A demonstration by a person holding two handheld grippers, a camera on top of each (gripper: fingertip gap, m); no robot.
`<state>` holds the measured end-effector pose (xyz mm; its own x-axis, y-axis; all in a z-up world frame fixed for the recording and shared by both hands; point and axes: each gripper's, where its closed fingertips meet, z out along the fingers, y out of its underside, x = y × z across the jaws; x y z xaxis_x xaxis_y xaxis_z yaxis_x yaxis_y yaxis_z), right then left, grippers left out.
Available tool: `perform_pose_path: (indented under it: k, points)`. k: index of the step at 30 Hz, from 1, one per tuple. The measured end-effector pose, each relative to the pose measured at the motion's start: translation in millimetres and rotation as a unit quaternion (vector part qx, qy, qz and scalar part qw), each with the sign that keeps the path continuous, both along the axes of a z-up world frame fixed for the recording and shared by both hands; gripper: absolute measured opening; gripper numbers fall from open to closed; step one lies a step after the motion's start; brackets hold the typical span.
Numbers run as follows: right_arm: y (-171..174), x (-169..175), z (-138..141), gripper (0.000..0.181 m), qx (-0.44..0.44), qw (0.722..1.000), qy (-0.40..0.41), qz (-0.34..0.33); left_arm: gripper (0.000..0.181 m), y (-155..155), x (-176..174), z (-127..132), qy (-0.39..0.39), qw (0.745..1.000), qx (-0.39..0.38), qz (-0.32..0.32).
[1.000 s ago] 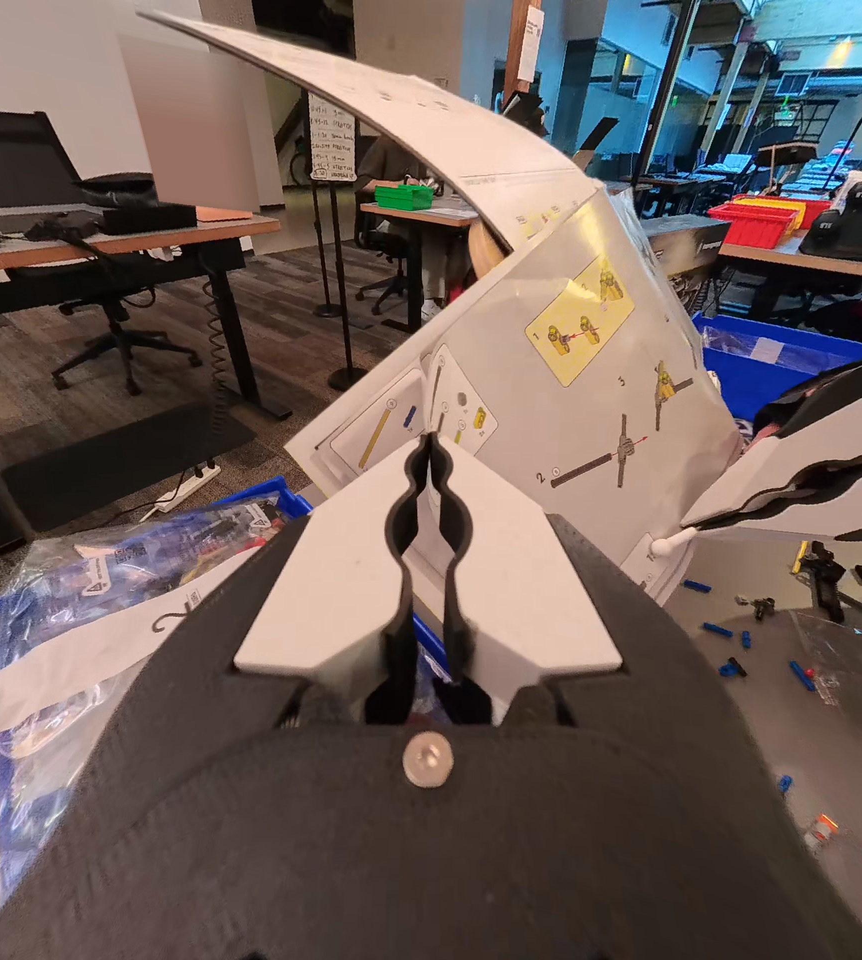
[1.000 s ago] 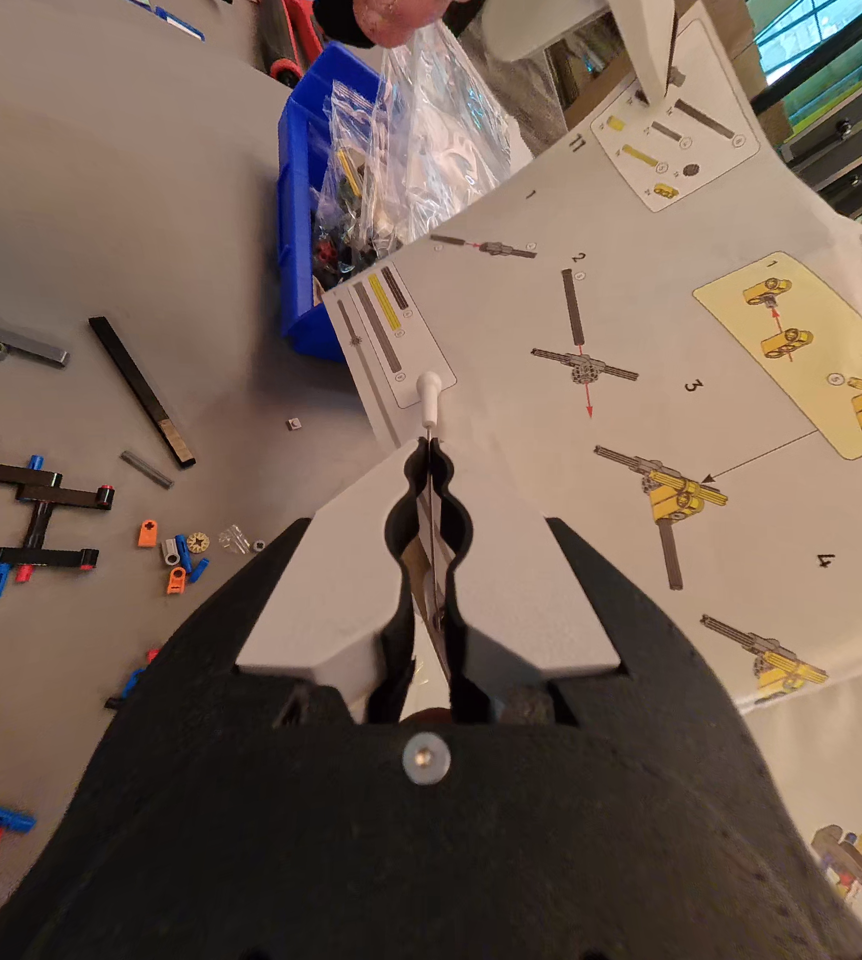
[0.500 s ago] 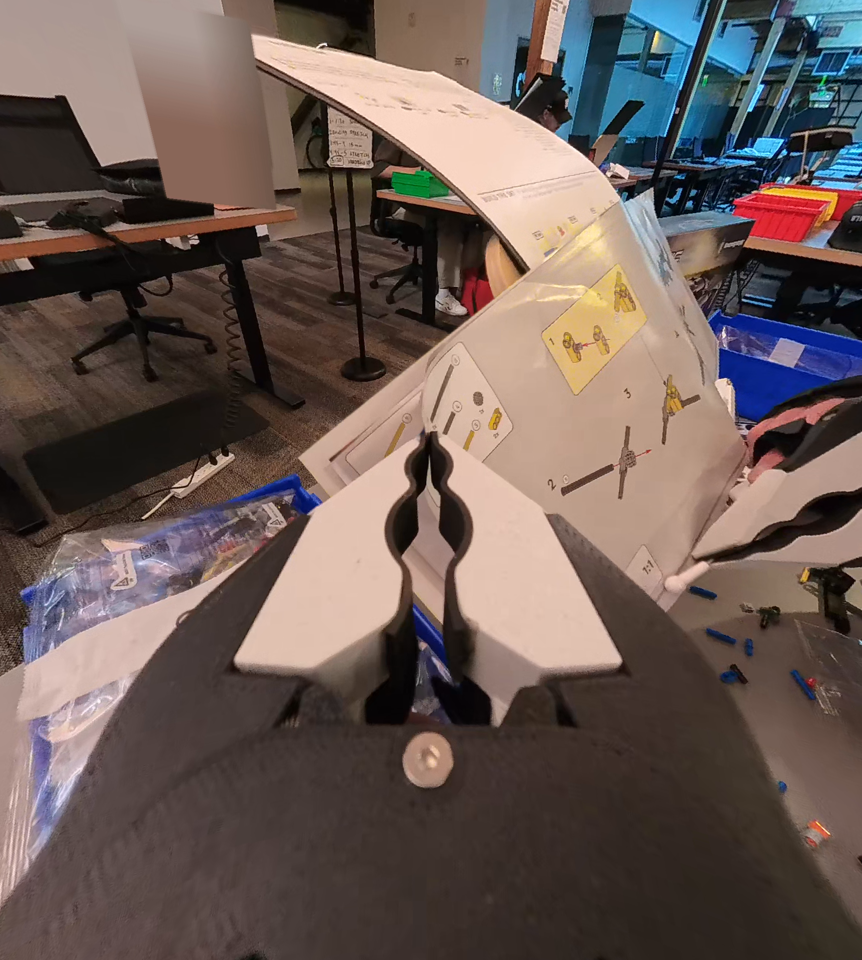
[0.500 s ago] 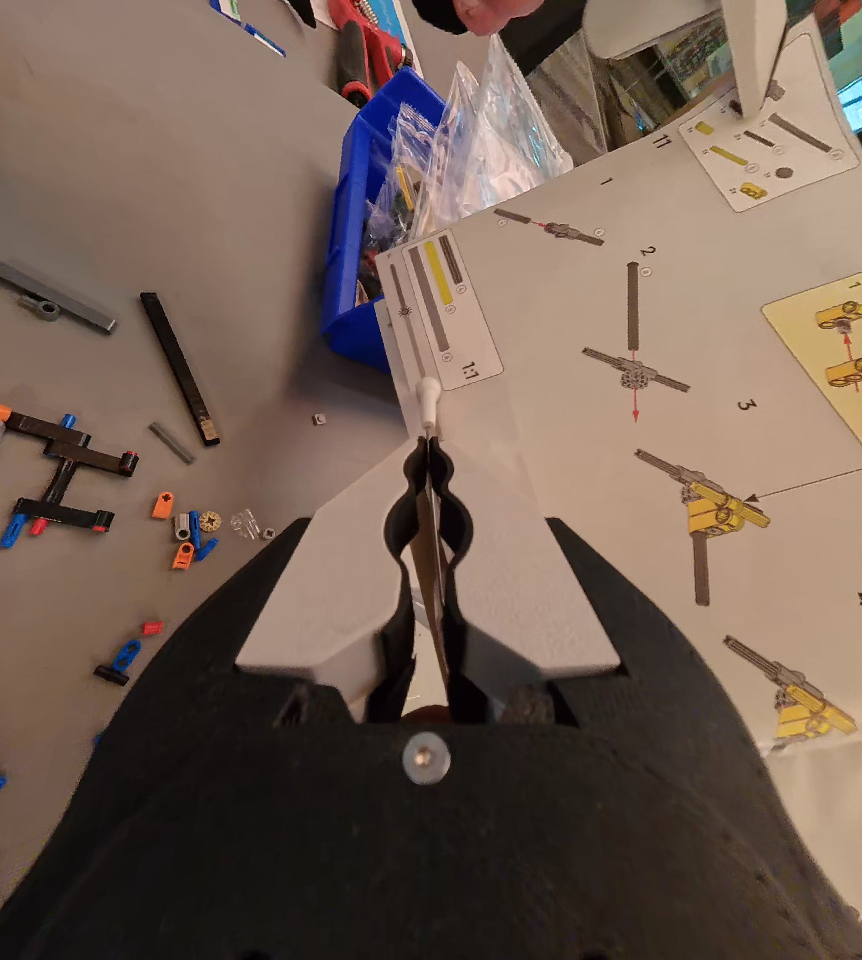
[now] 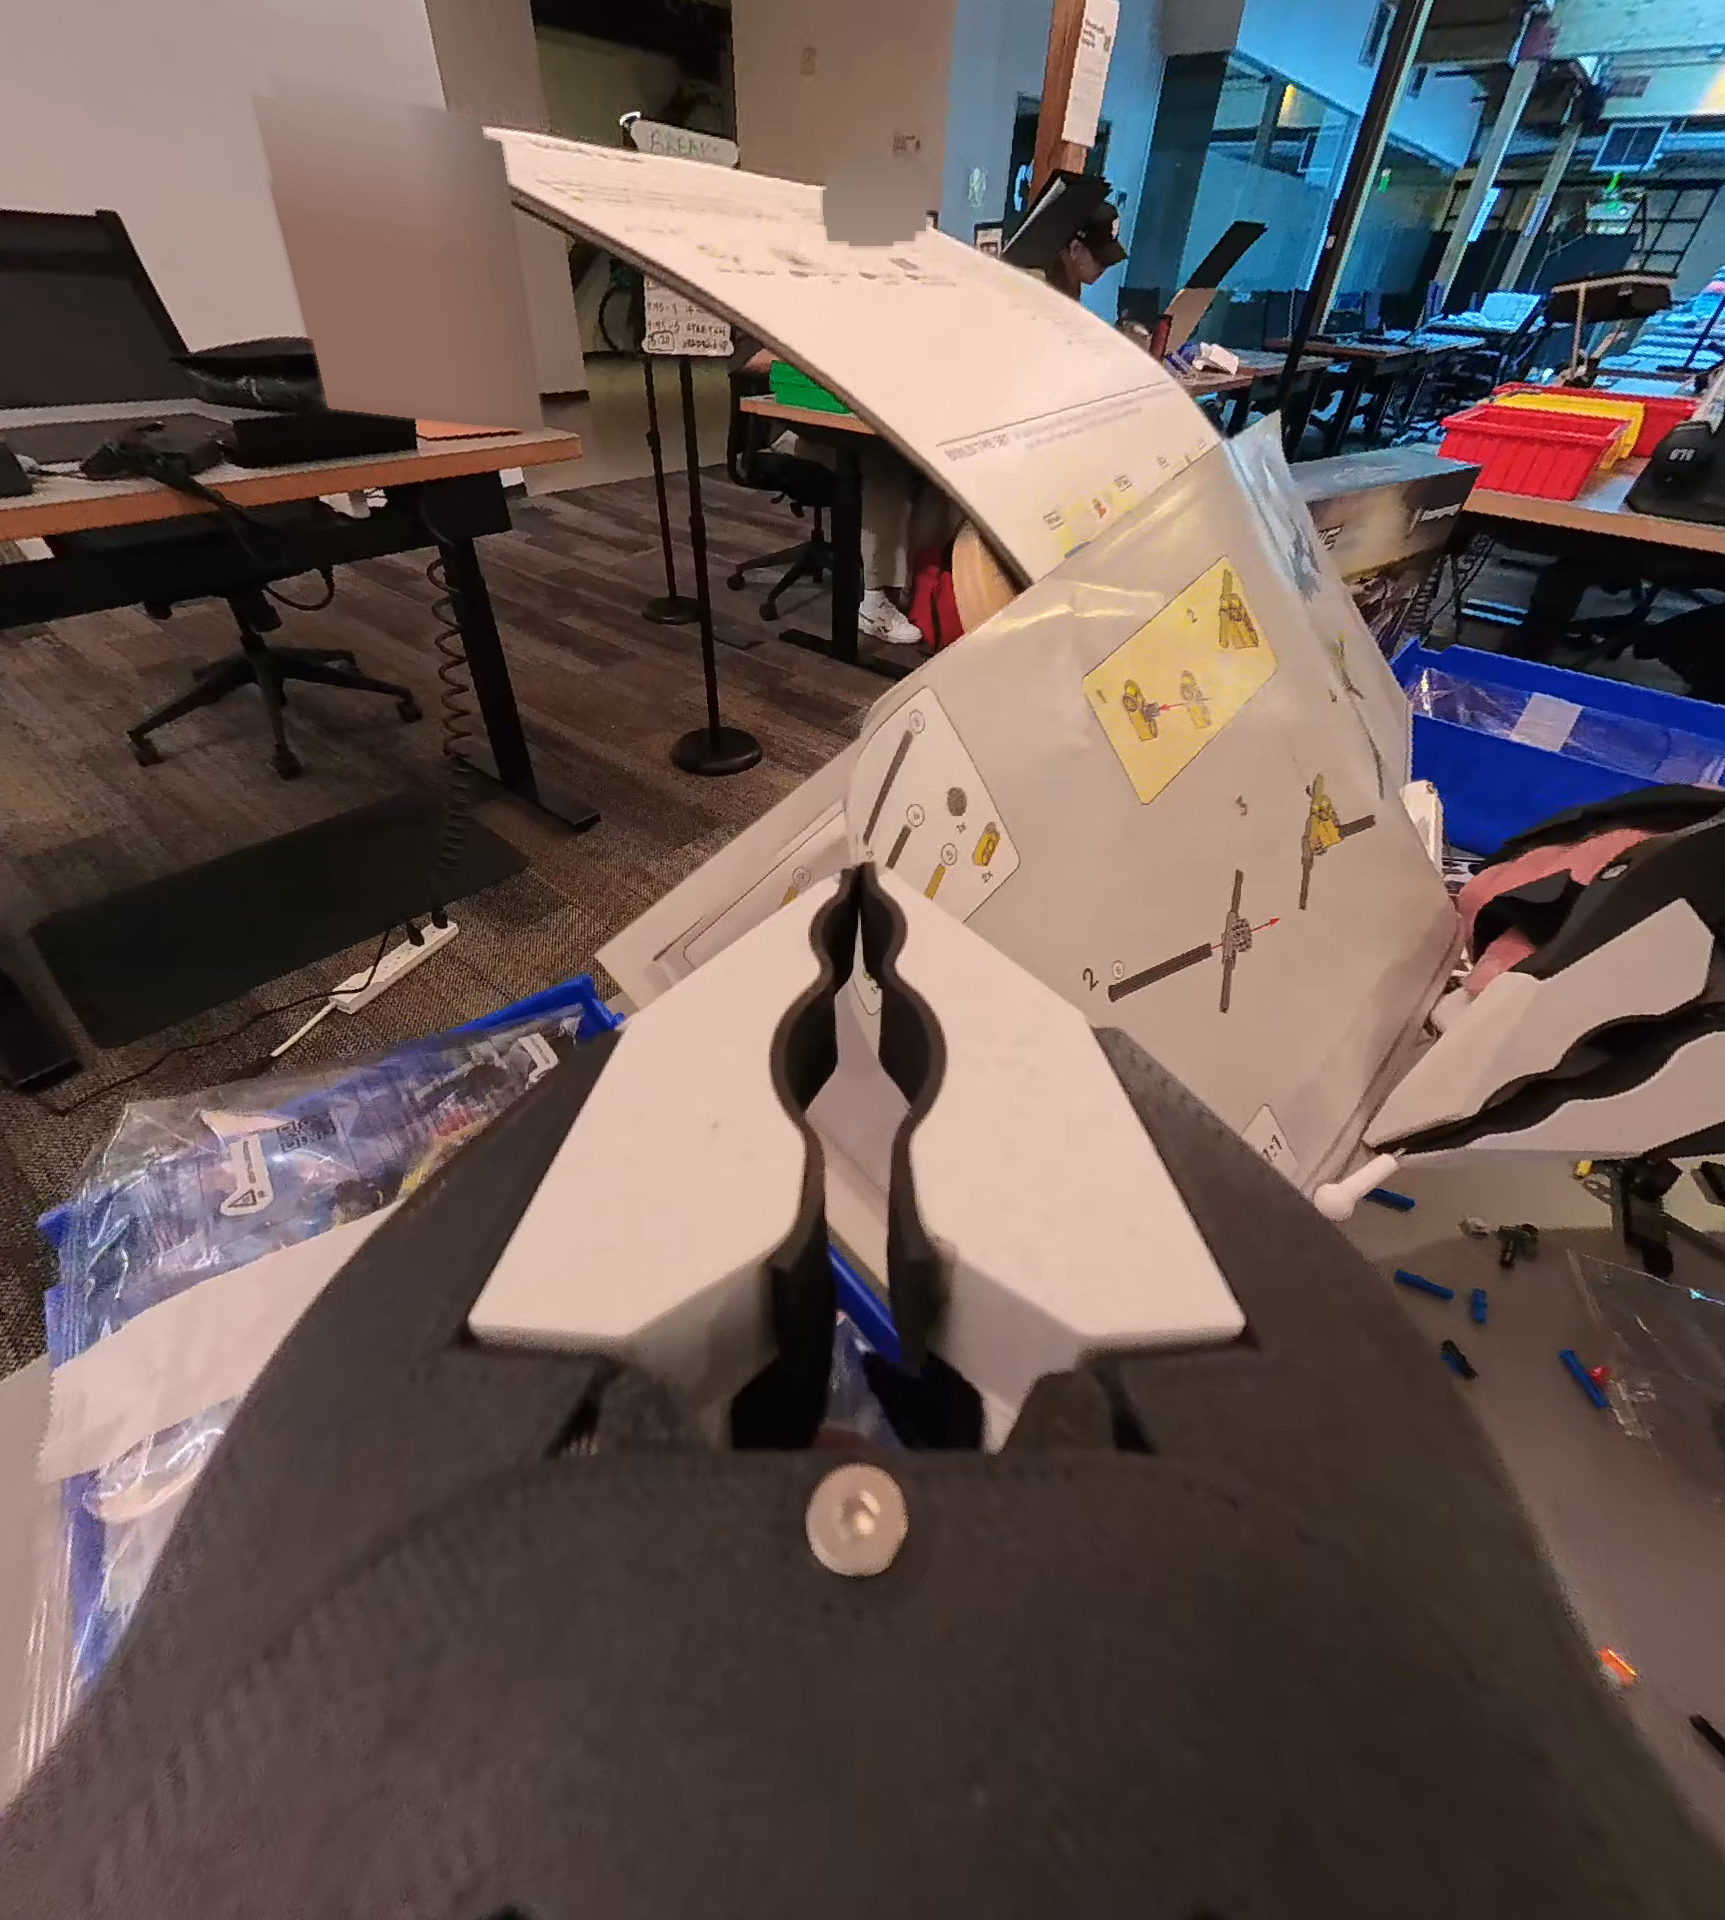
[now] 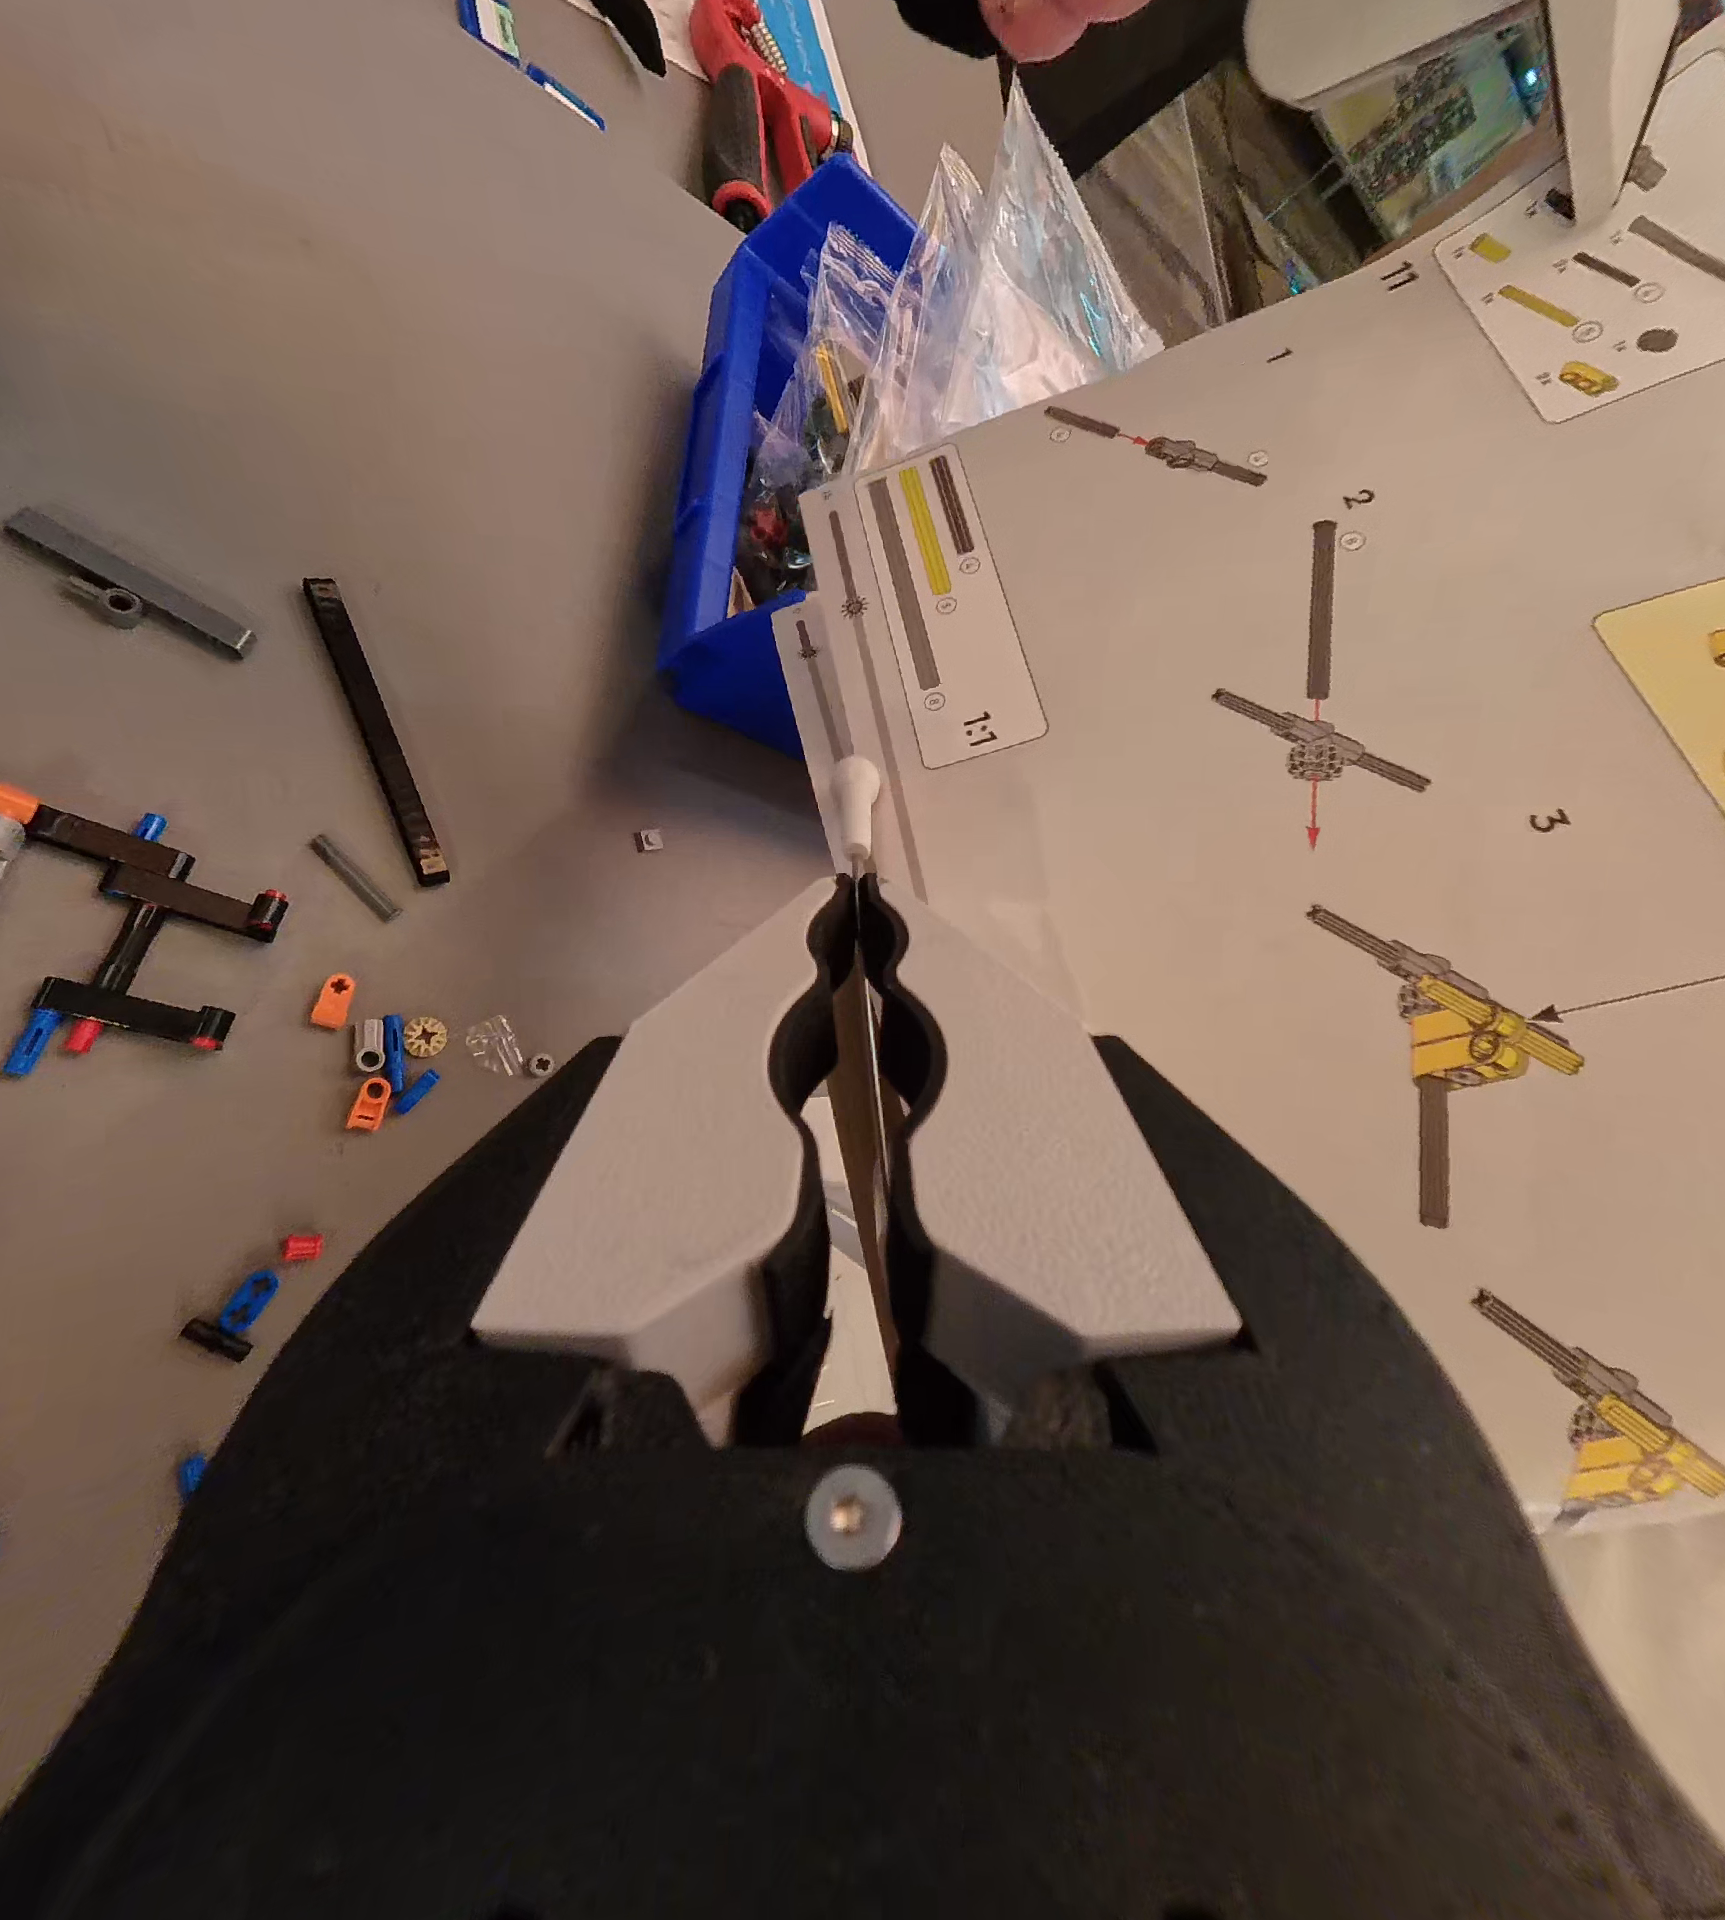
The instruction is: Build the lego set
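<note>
We have our left gripper point(image 5: 859, 883) with its wavy grey pads pressed tip to tip, pinching the near edge of the instruction booklet point(image 5: 1159, 831); the glossy page rises just past the fingertips and another leaf point(image 5: 837, 312) arches over the top in a smooth curve. Off to the right of it, our right gripper point(image 6: 856, 883) is also closed, and a thin sheet edge runs straight down the slot between its scalloped pads: that is the same booklet point(image 6: 1357, 935), spreading flat to the right of the tool, printed with grey rods and yellow connectors. A small white pin point(image 6: 855, 800) pokes out just ahead of the fingertips. To the left of the right gripper, on the matte grey table point(image 6: 318, 312), lie a black beam assembly point(image 6: 125, 914), a long black beam point(image 6: 375, 727), a flat grey bar point(image 6: 131, 584) and scattered orange and blue pegs point(image 6: 375, 1060). Ahead sits a blue plastic bin point(image 6: 733, 499) stuffed with crinkly clear bags point(image 6: 983, 281).
</note>
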<state>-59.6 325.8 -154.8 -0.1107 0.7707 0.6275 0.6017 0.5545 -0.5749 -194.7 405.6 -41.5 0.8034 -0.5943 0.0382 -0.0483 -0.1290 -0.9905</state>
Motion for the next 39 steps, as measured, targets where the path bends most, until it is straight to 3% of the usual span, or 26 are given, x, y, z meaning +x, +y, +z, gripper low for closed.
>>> perform_pose_path:
  k: [19,23,28,34,39]
  points:
    - [-2,-1,-2,0.001,0.004,1.000,-0.005,0.002,0.000,-9,13,26,0.001,1.000,0.009,-0.028]
    - [-15,-3,4,0.015,-0.002,1.000,0.000,0.025,0.000,-12,12,29,0.003,1.000,0.011,-0.029]
    - [-19,-11,60,0.028,0.014,0.997,0.057,0.045,0.000,-15,12,30,0.002,0.999,0.014,-0.035]
    - [28,-30,142,0.057,0.032,0.993,0.109,0.013,0.000,-25,20,35,0.004,0.998,0.026,-0.055]
    - [50,-54,176,0.060,0.051,0.993,0.104,0.016,0.000,-42,42,50,0.022,0.995,0.045,-0.091]
